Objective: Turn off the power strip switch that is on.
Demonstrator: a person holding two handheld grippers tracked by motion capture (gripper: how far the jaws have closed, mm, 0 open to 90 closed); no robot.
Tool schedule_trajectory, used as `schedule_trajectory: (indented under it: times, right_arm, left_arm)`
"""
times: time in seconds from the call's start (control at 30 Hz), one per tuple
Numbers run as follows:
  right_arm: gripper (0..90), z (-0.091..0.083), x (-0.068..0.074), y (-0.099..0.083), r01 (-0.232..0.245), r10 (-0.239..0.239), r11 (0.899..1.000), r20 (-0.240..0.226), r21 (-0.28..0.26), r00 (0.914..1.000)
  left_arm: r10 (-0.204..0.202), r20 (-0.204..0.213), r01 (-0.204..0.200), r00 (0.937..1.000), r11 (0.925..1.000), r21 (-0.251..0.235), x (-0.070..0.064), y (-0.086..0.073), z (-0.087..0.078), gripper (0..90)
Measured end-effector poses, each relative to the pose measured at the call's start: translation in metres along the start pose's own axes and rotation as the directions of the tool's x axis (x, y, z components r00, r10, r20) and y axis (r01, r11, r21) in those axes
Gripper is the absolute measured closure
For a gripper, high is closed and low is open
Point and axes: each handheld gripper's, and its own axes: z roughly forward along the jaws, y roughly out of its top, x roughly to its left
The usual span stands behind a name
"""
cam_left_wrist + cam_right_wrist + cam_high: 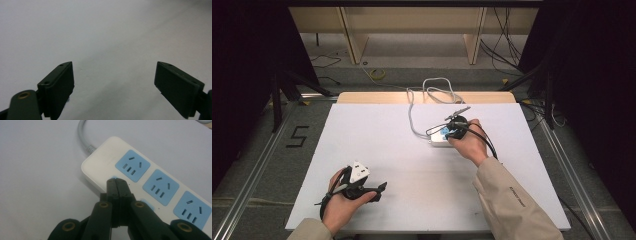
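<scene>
A switch (pixel 115 178) on the power strip (pixel 155 182) is being pressed by the right gripper (pixel 116 181), jaws closed together; firmer downward pressure is probably needed. The left gripper (pixel 113 82) is being held wide apart.

Floor marking (pixel 298 136): a black numeral "5", taped on the grey floor left of the table.
Jacket sleeve (pixel 517 197): a line of dark print on the right arm, too small to read.
</scene>
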Motion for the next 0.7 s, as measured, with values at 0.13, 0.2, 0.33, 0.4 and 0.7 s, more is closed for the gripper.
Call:
schedule_trajectory:
  times: [0.13,0.2,0.33,0.4,0.7]
  right_arm:
    - [90.0,-0.002,0.0,-0.003,0.004,-0.004,1.0,-0.002,-0.004,1.0]
    - [90.0,-0.004,0.0,-0.005,0.007,-0.007,1.0,-0.004,-0.007,1.0]
    - [90.0,-0.006,0.0,-0.008,0.005,-0.005,1.0,-0.008,-0.011,1.0]
    - [90.0,-0.007,0.0,-0.01,0.004,-0.005,1.0,-0.013,-0.014,0.9999]
    - [90.0,-0.014,0.002,-0.016,0.02,-0.02,0.999,-0.016,-0.025,0.9997]
  left_arm:
    - [-0.001,0.0,0.001,1.0,1.0,0.0,0.0,0.0,0.0,15.6]
    - [-0.001,0.0,0.001,1.0,1.0,0.0,0.0,0.0,0.0,15.6]
    - [-0.003,0.0,0.003,1.0,1.0,0.0,0.0,0.0,0.0,15.6]
    - [-0.001,0.0,0.001,1.0,1.0,0.0,0.0,0.0,0.0,15.6]
    - [-0.004,0.0,0.004,1.0,1.0,0.001,0.0,0.0,0.0,15.6]
